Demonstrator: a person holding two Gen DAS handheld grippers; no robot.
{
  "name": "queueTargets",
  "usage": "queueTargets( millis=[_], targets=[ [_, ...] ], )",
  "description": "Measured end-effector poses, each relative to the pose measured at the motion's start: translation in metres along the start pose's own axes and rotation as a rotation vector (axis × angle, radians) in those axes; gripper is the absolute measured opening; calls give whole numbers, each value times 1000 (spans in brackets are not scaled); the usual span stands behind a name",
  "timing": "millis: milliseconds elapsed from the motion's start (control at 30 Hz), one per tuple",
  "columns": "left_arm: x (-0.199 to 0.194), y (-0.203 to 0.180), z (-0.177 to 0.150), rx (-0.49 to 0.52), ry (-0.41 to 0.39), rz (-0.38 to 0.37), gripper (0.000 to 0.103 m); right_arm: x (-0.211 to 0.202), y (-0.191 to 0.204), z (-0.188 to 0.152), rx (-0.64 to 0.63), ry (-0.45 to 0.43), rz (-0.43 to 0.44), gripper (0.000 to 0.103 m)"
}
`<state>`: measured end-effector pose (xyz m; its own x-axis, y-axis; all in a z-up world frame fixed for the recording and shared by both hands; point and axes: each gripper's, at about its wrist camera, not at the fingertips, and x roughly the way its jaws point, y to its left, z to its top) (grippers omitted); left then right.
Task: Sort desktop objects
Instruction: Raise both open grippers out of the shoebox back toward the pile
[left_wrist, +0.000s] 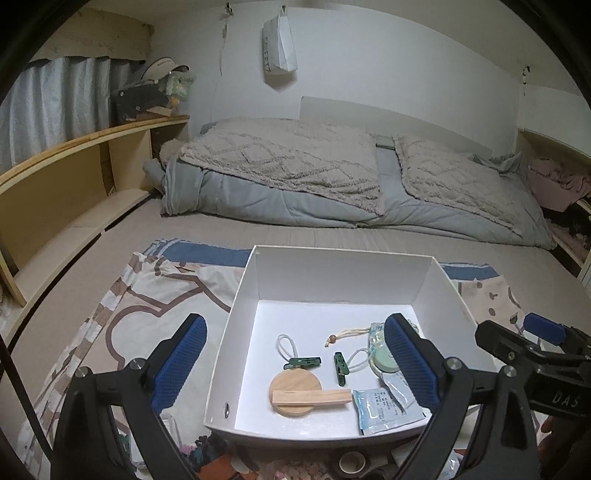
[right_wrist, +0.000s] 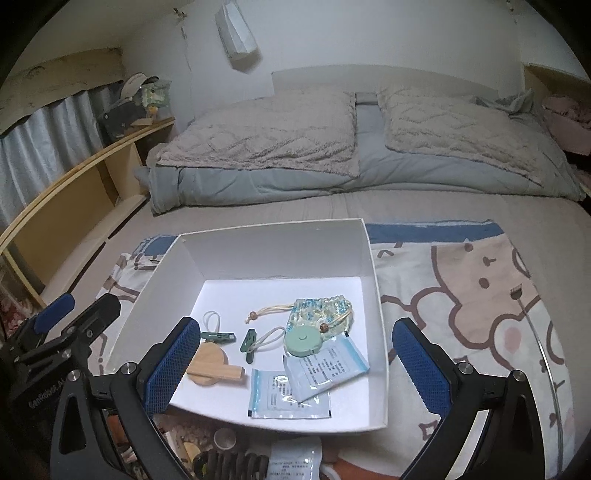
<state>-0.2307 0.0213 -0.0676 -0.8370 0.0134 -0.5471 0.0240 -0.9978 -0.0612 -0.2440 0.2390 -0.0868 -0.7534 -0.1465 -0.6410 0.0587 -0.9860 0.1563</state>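
On the patterned cloth: white box (right_wrist: 376, 295), open-topped.
Box contents: round wooden disc (right_wrist: 208, 360) under a wooden block (right_wrist: 221, 373); two green clips (right_wrist: 248, 345) with white loops; mint round case (right_wrist: 303, 341) on a beaded pouch (right_wrist: 321, 312); two blue-edged sachets (right_wrist: 290, 395), near right.
Left gripper (left_wrist: 295, 360): wide open, empty, near edge.
Right gripper (right_wrist: 295, 363): wide open, empty.
Far: bed with grey quilts (right_wrist: 258, 129).
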Motion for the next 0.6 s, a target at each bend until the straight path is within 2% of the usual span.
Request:
queueTargets(
  millis=[267, 433, 600],
  targets=[
    [-33, -2, -4, 0, -44, 1, 98, -34, 1, -8, -23, -51, -2, 103],
    [-61, -6, -3, 35, -109, 44, 103, -59, 3, -14, -50, -87, 0, 103],
    [-86, -7, -5, 34, -138, 33, 103, -79, 6, -18, -77, -108, -5, 103]
  ],
)
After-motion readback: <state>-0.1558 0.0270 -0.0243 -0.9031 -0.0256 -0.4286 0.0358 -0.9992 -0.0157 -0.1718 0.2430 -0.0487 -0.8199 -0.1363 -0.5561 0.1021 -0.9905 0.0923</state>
